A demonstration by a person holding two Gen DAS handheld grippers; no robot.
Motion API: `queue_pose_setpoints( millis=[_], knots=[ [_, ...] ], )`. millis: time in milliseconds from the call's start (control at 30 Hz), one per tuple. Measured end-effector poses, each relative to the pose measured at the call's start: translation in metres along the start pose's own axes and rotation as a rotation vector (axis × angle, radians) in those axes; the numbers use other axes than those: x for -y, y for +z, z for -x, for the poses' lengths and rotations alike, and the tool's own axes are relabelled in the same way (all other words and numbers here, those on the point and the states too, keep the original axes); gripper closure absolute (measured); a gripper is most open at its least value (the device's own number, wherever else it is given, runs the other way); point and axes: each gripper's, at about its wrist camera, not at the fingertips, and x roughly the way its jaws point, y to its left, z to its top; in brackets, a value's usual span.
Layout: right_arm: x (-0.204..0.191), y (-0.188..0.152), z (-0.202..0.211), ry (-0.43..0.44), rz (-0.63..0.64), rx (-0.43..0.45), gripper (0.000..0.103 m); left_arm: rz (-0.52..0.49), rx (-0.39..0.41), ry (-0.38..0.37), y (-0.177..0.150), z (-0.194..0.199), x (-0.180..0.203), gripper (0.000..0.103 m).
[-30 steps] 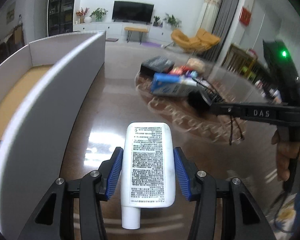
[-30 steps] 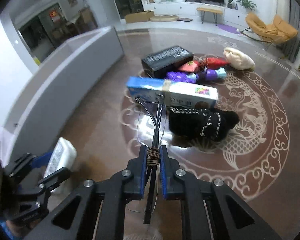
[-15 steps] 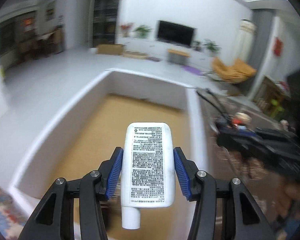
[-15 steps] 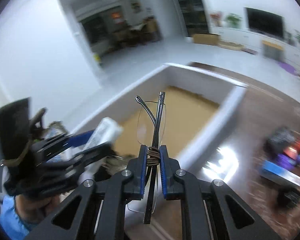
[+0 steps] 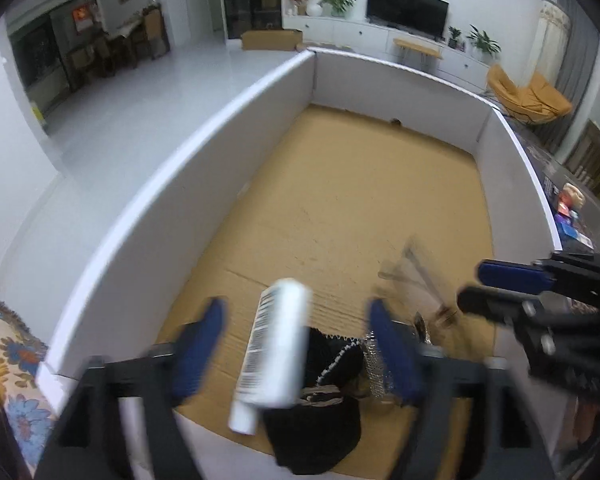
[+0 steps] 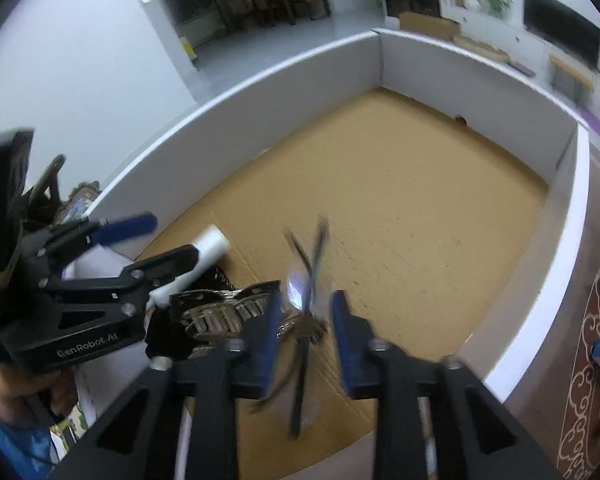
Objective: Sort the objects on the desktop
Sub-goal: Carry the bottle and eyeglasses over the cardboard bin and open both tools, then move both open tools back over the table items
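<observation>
The white plastic tube with printed label (image 5: 274, 350) hangs loose between the spread blue fingers of the left gripper (image 5: 296, 344), low centre of frame, cap end down toward the lower edge, long axis tilted slightly right at the top. The thin-framed eyeglasses (image 6: 306, 280) drop free between the right gripper (image 6: 304, 316) fingers, also parted, temples blurred and crossed. Both are over the white-walled cardboard box with brown floor (image 5: 228, 152), where a black knitted item (image 5: 320, 420) already lies. More objects appear to wait on the table (image 5: 572, 224) at right, so sorting looks partway.
</observation>
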Motion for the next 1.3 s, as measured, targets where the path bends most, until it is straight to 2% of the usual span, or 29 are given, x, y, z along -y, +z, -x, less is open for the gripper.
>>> queue_pose_setpoints(
  millis=[33,133,200,300,400,467,533,567,600,667,800,933,1133,1200,1233,1300],
  knots=[
    [-0.001,-0.001,0.007,-0.004,0.013,0.015,0.048,-0.002,0.017,0.019,-0.004,0.001,0.002,0.012],
    [-0.002,-0.009,0.040,-0.049,0.040,0.119,0.022,-0.002,0.055,0.030,-0.008,0.011,0.010,0.012],
    [0.006,-0.023,0.064,-0.093,0.051,0.200,0.013,0.002,0.095,-0.003,-0.009,0.027,0.024,0.012],
    [0.041,-0.070,0.099,-0.231,0.020,0.318,0.001,-0.020,0.158,-0.090,-0.019,0.054,0.052,0.012],
    [0.088,-0.121,0.108,-0.330,-0.040,0.317,0.000,-0.083,0.220,-0.203,-0.023,0.085,0.098,0.012],
    [0.128,-0.163,0.110,-0.403,-0.093,0.270,0.000,-0.130,0.247,-0.270,-0.026,0.101,0.131,0.012],
    [0.163,-0.199,0.113,-0.486,-0.135,0.192,0.000,-0.167,0.258,-0.346,-0.038,0.113,0.168,0.004],
    [0.178,-0.214,0.115,-0.528,-0.165,0.164,0.000,-0.175,0.248,-0.382,-0.044,0.113,0.184,0.000],
    [0.191,-0.231,0.120,-0.554,-0.204,0.150,0.000,-0.185,0.217,-0.440,-0.053,0.107,0.208,0.000],
    [0.217,-0.261,0.132,-0.559,-0.290,0.137,0.000,-0.212,0.146,-0.489,-0.068,0.084,0.249,0.000],
    [0.243,-0.283,0.140,-0.564,-0.355,0.123,0.000,-0.293,0.061,-0.427,-0.090,0.030,0.311,0.000],
    [0.256,-0.281,0.142,-0.525,-0.399,0.128,0.000,-0.341,0.024,-0.311,-0.086,-0.026,0.340,0.000],
    [0.259,-0.279,0.143,-0.536,-0.410,0.134,0.000,-0.365,0.035,-0.277,-0.059,-0.050,0.361,0.000],
    [0.260,-0.279,0.141,-0.535,-0.410,0.134,0.000,-0.380,0.008,-0.260,-0.051,-0.064,0.366,0.000],
    [0.260,-0.279,0.141,-0.535,-0.410,0.134,0.000,-0.365,0.016,-0.280,-0.050,-0.065,0.362,0.000],
    [0.260,-0.279,0.141,-0.535,-0.410,0.134,0.000,-0.370,0.016,-0.274,-0.052,-0.062,0.362,0.000]
  ],
)
